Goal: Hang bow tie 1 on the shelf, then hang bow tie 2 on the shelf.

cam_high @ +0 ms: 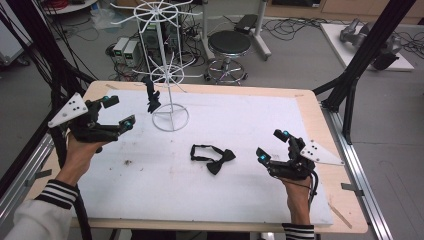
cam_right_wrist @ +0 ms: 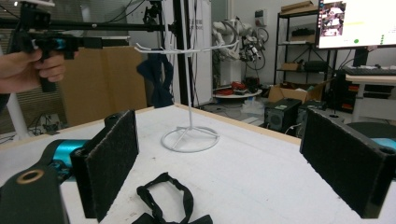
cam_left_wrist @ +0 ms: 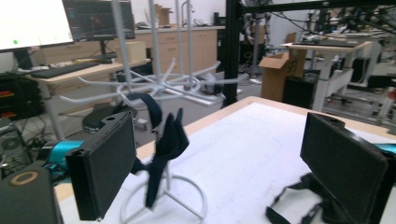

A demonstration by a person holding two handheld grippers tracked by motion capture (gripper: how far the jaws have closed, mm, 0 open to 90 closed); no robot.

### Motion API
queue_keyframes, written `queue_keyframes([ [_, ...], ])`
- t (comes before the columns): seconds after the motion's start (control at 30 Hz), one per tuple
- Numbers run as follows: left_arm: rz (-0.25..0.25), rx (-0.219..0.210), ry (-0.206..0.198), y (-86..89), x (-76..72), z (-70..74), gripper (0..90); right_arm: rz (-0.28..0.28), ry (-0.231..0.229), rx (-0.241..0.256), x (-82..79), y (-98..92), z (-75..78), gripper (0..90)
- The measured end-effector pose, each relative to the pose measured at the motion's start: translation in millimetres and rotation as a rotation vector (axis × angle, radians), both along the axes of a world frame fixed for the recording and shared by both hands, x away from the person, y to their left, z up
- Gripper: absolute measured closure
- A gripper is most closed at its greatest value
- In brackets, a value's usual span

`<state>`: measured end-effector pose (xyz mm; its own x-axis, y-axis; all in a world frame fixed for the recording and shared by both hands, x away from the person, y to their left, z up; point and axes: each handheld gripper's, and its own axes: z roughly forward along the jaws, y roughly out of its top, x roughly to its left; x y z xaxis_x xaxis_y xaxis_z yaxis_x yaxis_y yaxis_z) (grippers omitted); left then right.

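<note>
A white wire rack [cam_high: 170, 107] stands on the white board, and a dark bow tie [cam_high: 151, 97] hangs from one of its lower arms. A second black bow tie [cam_high: 212, 157] lies flat on the board near the middle. My left gripper [cam_high: 120, 111] is held above the board to the left of the rack, open and empty. In the left gripper view the hanging tie [cam_left_wrist: 168, 137] sits just beyond the open jaws. My right gripper [cam_high: 271, 145] is open to the right of the lying tie. That tie [cam_right_wrist: 168, 203] lies low between its jaws, and the rack [cam_right_wrist: 189, 135] stands farther off.
The white board [cam_high: 250, 120] rests on a wooden table [cam_high: 320, 130] with metal rails along both sides. Black frame posts [cam_high: 360, 65] rise at the right and left. A stool [cam_high: 229, 47] and cables lie on the floor behind the table.
</note>
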<state>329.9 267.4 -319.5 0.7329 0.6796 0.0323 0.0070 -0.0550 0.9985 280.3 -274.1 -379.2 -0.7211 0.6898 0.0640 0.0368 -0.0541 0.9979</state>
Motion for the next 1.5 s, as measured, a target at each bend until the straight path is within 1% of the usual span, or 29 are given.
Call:
queue_keyframes([
  [0.07, -0.003, 0.006, 0.0, -0.3, -4.4, -7.3, 11.0, -0.006, -0.001, 0.0, 0.0, -0.9, 0.0, 11.0],
  [0.1, -0.004, 0.002, 0.002, -0.5, -6.1, -10.6, 11.0, -0.007, 0.003, 0.001, -0.5, -1.4, 0.1, 11.0],
  [0.13, -0.009, -0.002, 0.004, -0.1, -7.7, -13.7, 11.0, -0.012, -0.002, 0.002, -0.5, -1.8, 0.1, 11.0],
  [0.23, -0.019, -0.027, 0.0, 0.5, -13.1, -23.3, 11.0, -0.016, 0.004, 0.003, -1.4, -3.1, 0.2, 11.0],
  [0.4, -0.033, -0.031, -0.006, -0.1, -19.4, -32.4, 11.1, -0.032, 0.01, -0.009, -1.4, -3.1, -4.0, 11.0],
  [0.47, -0.033, -0.02, -0.006, -0.8, -21.6, -35.9, 11.1, -0.032, 0.015, -0.01, -1.5, -2.8, -4.8, 11.1],
  [0.53, -0.032, -0.014, -0.002, -1.1, -22.8, -38.9, 11.1, -0.035, 0.011, -0.019, -1.1, -2.8, -5.5, 11.0],
  [0.6, -0.035, -0.017, -0.001, -0.9, -23.3, -41.5, 11.1, -0.041, 0.017, -0.03, -1.0, -2.6, -6.5, 11.0],
  [0.73, -0.029, -0.024, 0.004, -0.1, -23.4, -46.0, 11.1, -0.045, 0.027, -0.035, 0.1, -2.2, -8.7, 11.0],
  [0.97, -0.03, -0.03, 0.004, -0.6, -21.0, -45.3, 11.1, -0.045, 0.022, -0.037, 0.0, -2.6, -8.4, 11.0],
  [1.03, -0.027, -0.029, 0.007, -1.1, -20.3, -45.5, 11.1, -0.045, 0.03, -0.035, -0.1, -2.5, -8.6, 11.0],
  [1.27, -0.024, -0.021, 0.008, 0.2, -19.4, -45.9, 11.1, -0.036, 0.021, -0.043, 1.6, -1.8, -8.2, 11.0],
  [1.3, -0.023, -0.02, 0.008, 0.5, -19.2, -46.0, 11.0, -0.033, 0.031, -0.046, 1.2, -1.4, -8.0, 11.0],
  [1.5, -0.022, -0.012, 0.008, 0.2, -20.0, -45.5, 11.1, -0.015, 0.023, -0.067, 2.4, -0.5, -7.1, 11.0],
])
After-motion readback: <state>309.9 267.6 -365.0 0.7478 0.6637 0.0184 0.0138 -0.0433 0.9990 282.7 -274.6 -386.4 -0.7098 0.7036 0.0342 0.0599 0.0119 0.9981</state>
